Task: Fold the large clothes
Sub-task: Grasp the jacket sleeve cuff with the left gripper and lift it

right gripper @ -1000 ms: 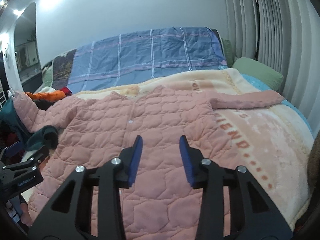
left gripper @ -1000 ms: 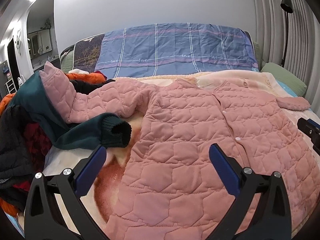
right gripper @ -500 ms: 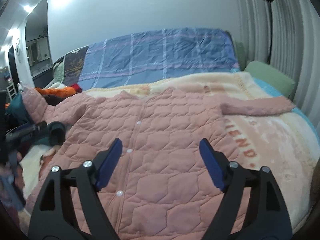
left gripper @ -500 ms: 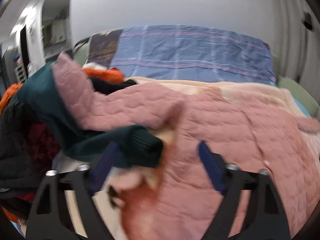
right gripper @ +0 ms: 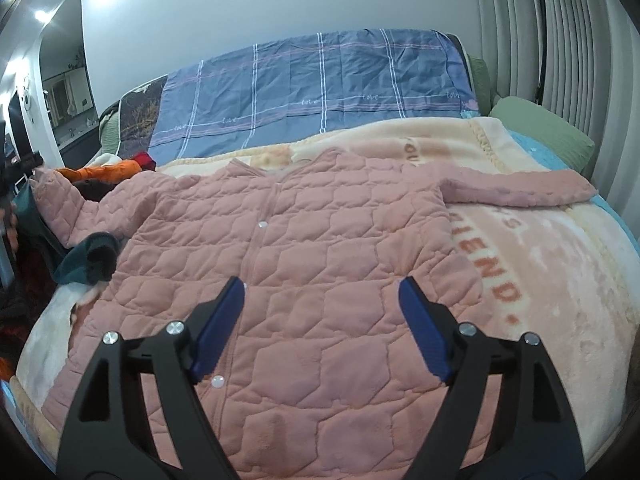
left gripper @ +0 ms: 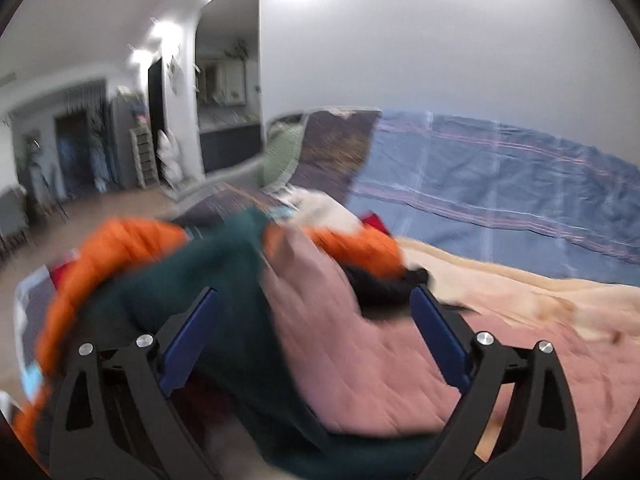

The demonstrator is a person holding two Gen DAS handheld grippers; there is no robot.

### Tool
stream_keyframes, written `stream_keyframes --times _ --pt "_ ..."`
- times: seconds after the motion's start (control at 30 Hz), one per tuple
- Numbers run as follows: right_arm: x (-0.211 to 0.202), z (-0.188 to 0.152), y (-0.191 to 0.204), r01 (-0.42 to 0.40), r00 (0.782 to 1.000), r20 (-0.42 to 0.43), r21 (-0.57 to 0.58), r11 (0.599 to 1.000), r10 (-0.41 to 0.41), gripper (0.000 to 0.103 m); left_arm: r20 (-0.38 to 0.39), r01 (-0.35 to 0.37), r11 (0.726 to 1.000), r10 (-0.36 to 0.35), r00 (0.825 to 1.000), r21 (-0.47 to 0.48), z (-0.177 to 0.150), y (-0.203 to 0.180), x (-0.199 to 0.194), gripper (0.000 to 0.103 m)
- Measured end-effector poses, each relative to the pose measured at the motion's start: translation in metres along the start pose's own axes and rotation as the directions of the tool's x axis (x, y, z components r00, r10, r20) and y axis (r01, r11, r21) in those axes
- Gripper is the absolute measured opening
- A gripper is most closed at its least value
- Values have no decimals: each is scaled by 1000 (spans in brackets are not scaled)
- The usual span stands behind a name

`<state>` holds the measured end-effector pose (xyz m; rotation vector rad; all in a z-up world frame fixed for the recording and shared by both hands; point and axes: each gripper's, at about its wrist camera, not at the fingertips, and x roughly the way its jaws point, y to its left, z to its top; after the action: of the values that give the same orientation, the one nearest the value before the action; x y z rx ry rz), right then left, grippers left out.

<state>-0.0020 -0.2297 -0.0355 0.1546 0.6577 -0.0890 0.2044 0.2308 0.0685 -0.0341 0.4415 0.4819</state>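
From the left wrist camera the picture is smeared by motion blur. The left gripper [left gripper: 312,324] has its blue pads spread wide, with nothing between them. Under and ahead of it lies a heap of clothes: a dark green garment [left gripper: 224,292], an orange jacket [left gripper: 120,248] curling round the left side, and something black [left gripper: 380,288] further back. One sleeve of the pink quilted jacket [left gripper: 360,360] runs up over this heap between the pads. Behind are a beige blanket [left gripper: 520,288] and a blue checked cover [left gripper: 500,184], with an open doorway [left gripper: 228,100] at the left.

From the right wrist camera the view is sharp. The right gripper [right gripper: 322,328] is also spread wide and empty, hovering above the lower front of the pink quilted jacket [right gripper: 300,248]. The jacket lies flat on the beige blanket [right gripper: 560,272], snapped shut down the middle, front up. Its right-hand sleeve stretches straight out across the blanket; the other sleeve climbs onto the clothes heap at the left edge, beside the dark green garment [right gripper: 88,260] and the orange jacket [right gripper: 116,170]. The blue checked cover [right gripper: 320,80] and a green pillow [right gripper: 540,132] lie beyond.
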Motion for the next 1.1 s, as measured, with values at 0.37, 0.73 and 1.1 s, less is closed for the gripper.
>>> stream_keyframes --times 0.37,0.73,1.1 --pt "5 4 -1 -21 1000 -4 14 1000 21 83 -280 178 976 -138 950 125 44 -27 59 2" --pt "4 16 -9 -20 1000 10 22 1000 20 84 -263 642 678 -587 766 357 44 -245 -127 2" --pt "18 5 -40 -28 991 -130 77 997 38 84 -293 859 359 -831 472 366 1 -359 -236 73"
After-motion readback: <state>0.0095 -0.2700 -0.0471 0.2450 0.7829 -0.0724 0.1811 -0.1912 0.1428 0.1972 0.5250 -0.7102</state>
